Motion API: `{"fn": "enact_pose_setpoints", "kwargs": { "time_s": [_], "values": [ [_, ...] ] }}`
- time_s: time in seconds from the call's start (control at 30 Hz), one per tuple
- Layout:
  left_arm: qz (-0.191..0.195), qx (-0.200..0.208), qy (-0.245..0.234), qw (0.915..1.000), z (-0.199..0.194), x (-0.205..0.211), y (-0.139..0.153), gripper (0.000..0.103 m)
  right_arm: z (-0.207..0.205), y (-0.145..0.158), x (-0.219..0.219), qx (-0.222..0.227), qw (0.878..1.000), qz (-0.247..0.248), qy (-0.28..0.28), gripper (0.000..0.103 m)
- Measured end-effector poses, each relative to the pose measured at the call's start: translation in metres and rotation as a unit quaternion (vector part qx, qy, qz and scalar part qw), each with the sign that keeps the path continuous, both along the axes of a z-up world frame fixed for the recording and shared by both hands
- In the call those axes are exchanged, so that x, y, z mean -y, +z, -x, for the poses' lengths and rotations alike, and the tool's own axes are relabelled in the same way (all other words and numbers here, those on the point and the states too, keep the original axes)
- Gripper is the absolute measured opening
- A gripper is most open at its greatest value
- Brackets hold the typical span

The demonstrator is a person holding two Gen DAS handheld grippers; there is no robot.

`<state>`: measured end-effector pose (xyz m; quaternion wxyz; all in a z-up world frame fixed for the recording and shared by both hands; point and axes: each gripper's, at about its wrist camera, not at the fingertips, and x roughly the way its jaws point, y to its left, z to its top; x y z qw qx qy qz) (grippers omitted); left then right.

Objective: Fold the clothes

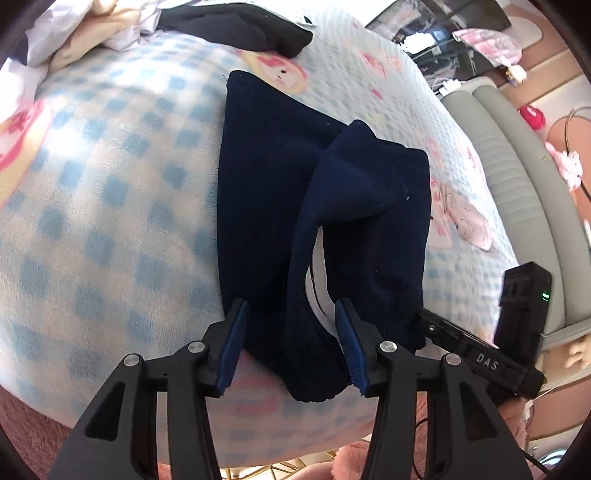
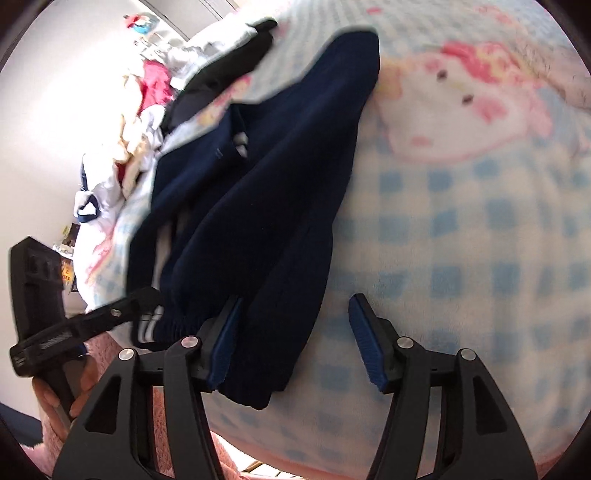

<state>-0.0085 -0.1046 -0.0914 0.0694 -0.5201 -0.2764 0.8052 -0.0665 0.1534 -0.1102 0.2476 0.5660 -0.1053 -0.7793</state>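
Observation:
A navy blue garment [image 1: 295, 206] with white stripes lies on a blue-checked blanket [image 1: 110, 206] on the bed, partly folded, one flap turned over. My left gripper [image 1: 291, 339] is open, its jaws on either side of the garment's near cuff end. My right gripper [image 2: 295, 339] is open too; its left finger touches the garment's [image 2: 266, 192] near edge, and its right finger is over bare blanket [image 2: 461, 240]. Each gripper shows at the edge of the other's view: the right one in the left wrist view [image 1: 491, 343], the left one in the right wrist view [image 2: 74, 325].
A black garment [image 1: 251, 29] and a pile of white, cream and pink clothes [image 2: 140, 122] lie at the far side of the bed. A grey padded bed frame [image 1: 517, 177] runs along the right. Pink fluffy fabric [image 2: 122, 391] lies at the near edge.

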Motion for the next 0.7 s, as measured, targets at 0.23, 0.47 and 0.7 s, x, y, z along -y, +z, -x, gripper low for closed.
{"fn": "enact_pose_setpoints", "kwargs": {
  "time_s": [0.23, 0.47, 0.7],
  "values": [
    [0.008, -0.004, -0.039, 0.9992, 0.000, -0.004, 0.013, 0.043, -0.026, 0.034, 0.005, -0.061, 0.997, 0.018, 0.044, 0.018],
    [0.089, -0.054, -0.065, 0.9924, -0.003, -0.005, 0.044, 0.045, -0.043, 0.030, -0.019, -0.038, 0.999, -0.011, 0.022, 0.036],
    [0.185, -0.098, -0.151, 0.9661, 0.039, -0.050, 0.045, 0.048, -0.016, 0.054, -0.040, -0.079, 0.997, 0.003, -0.020, 0.037]
  ]
}}
